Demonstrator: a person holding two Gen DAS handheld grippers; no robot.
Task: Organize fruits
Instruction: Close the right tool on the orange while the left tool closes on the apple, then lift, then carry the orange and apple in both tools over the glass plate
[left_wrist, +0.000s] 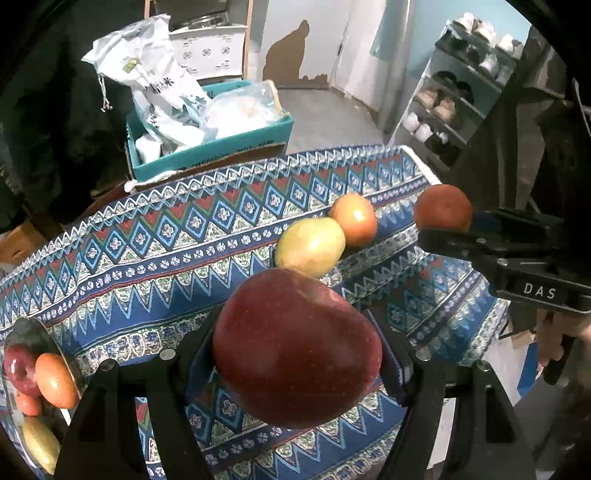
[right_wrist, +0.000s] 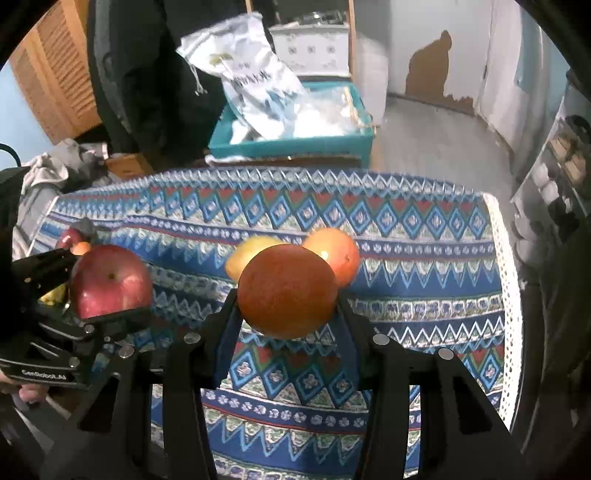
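Observation:
My left gripper (left_wrist: 297, 350) is shut on a big red apple (left_wrist: 295, 349), held above the patterned tablecloth (left_wrist: 147, 251). My right gripper (right_wrist: 286, 295) is shut on an orange (right_wrist: 287, 290); it shows at the right of the left wrist view (left_wrist: 442, 208). The apple also shows in the right wrist view (right_wrist: 110, 282). A yellow-green pear (left_wrist: 310, 245) and another orange (left_wrist: 354, 219) lie on the cloth side by side. A dark plate (left_wrist: 27, 330) at the left edge holds a red apple (left_wrist: 18, 369), oranges (left_wrist: 55, 380) and a yellow fruit (left_wrist: 38, 443).
A teal box (left_wrist: 221, 147) with white bags stands behind the table. A shoe rack (left_wrist: 454, 96) stands at the far right. The table's right edge has a white lace border (right_wrist: 511, 295). A heap of clothes (right_wrist: 44, 173) lies at the far left.

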